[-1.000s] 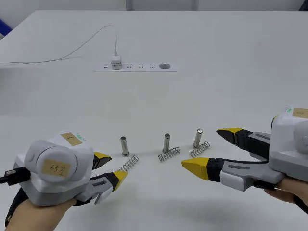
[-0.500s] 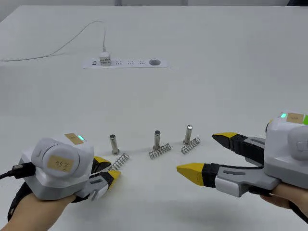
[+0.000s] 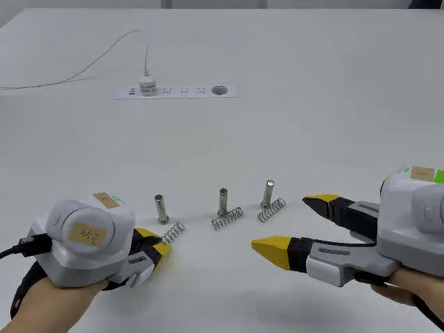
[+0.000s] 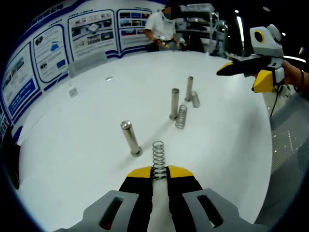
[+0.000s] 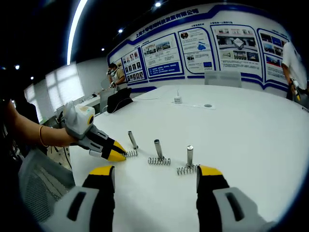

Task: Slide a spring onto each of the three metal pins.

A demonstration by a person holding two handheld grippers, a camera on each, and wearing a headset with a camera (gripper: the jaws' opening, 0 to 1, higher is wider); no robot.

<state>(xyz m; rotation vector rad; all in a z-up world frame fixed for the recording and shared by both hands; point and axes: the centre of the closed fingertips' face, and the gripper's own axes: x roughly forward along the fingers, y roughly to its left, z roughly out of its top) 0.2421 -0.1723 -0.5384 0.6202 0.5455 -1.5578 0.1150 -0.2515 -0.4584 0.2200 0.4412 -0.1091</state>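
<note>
Three upright metal pins stand in a row on the white table: left pin (image 3: 161,208), middle pin (image 3: 223,202), right pin (image 3: 268,193). A spring lies in front of each: left spring (image 3: 173,230), middle spring (image 3: 227,218), right spring (image 3: 271,209). My left gripper (image 3: 159,248) is shut on the near end of the left spring (image 4: 158,153), just in front of the left pin (image 4: 130,137). My right gripper (image 3: 295,225) is open and holds nothing, to the right of the right pin (image 5: 190,155) and the right spring (image 5: 186,169).
A white power strip (image 3: 175,91) with a plugged-in charger and a cable lies far back on the table. Bare table surface (image 3: 312,125) stretches all around the pins. People stand by wall posters (image 5: 198,48) in the background.
My left gripper's jaws have shut on the near end of the left spring. The right gripper has stayed open and held roughly its place; the head camera has shifted.
</note>
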